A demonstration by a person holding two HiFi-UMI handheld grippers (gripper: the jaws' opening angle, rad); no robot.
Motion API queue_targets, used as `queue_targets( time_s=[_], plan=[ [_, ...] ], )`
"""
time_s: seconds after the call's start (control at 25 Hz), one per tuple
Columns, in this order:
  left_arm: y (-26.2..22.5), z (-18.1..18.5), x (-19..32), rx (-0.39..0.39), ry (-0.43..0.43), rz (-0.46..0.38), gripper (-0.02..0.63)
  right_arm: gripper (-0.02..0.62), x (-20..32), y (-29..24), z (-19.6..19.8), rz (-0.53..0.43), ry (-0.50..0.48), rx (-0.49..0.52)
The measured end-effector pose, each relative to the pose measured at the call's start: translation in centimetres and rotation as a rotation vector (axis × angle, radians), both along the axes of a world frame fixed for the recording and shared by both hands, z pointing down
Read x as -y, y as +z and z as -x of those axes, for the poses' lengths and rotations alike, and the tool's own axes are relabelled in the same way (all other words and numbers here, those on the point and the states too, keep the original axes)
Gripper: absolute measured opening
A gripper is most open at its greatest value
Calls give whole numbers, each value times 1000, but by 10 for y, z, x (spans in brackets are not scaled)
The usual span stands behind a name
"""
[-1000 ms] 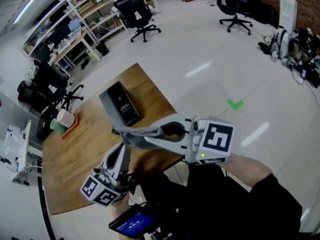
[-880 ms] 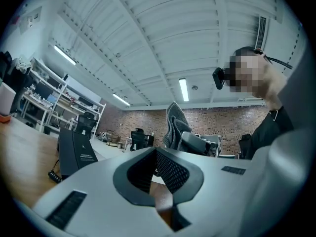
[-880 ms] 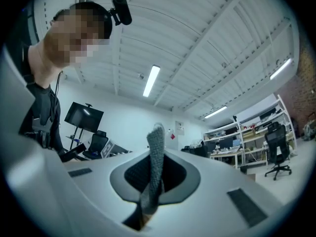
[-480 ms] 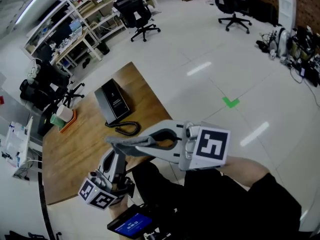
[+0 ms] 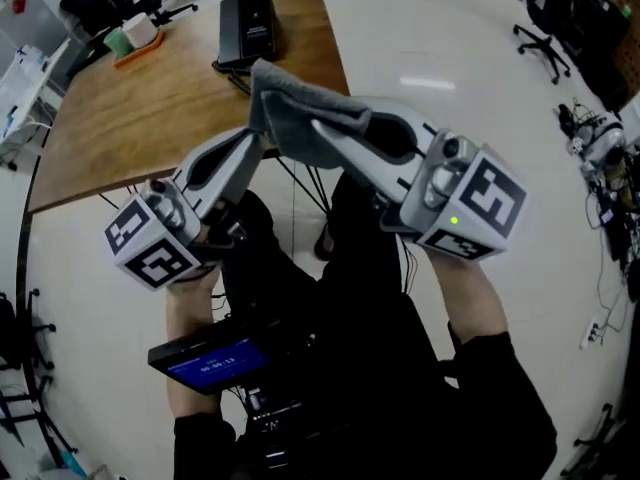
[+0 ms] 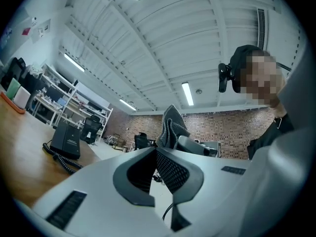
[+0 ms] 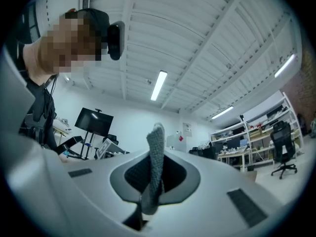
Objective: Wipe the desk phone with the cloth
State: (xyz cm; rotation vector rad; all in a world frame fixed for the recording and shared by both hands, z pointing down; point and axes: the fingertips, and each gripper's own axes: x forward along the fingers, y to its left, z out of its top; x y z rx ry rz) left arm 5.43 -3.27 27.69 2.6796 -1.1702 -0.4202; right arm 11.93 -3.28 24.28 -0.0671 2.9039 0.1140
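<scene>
Head view: my right gripper (image 5: 312, 133) was clamped on the grey cloth (image 5: 292, 108). The cloth was bunched and flopped over the jaw tips toward the far left. The right gripper view agreed: a strip of it stood upright between the closed jaws, long axis running straight out along them.

My left gripper (image 5: 250, 146) was closed on nothing, tips together. It sat just left of the right one and near the cloth; I couldn't tell if it touched. Both were held up in the air over the table's near right edge, pointing far and tilted up.

The desk phone (image 5: 248, 26) was black and lay on the wooden table (image 5: 120, 118) at its far right corner. It was well apart from the cloth and from both grippers. Its long axis ran near to far, about parallel to the table's right edge. The coiled cord (image 5: 236, 68) came off the near end. I couldn't tell which end was the top.

On the far side of the table, left of the phone, sat an orange tray (image 5: 138, 44) with cups (image 5: 128, 36).

The room had a glossy white floor (image 5: 420, 28), with office chairs (image 5: 545, 23) at the far right. The gripper views showed a white ribbed ceiling (image 7: 207, 43) with strip lights (image 7: 159, 85). They also showed shelving (image 6: 54, 95), a brick wall (image 6: 222, 130) and a monitor (image 7: 94, 121) on a stand.
</scene>
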Motion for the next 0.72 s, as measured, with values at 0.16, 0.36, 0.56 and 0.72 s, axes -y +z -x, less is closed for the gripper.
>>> queue_targets(
  time_s=[0.16,0.36,0.56,0.72],
  plan=[
    [1,-3,-21,-4,-19,3,-8,23,-22,-1,-1,-17,-19,-3],
    [-9,-14,-32,15,1,-16,-8,23,-46,-23,-1,-88,-29,32],
    [-21,-32,-42,31,4,-29,-8,23,-60,-32,-14,-188,-14,27],
    [-26,-44,-43,38,6,-31,-8,23,-65,-40,-22,-210,-20,33]
  ],
)
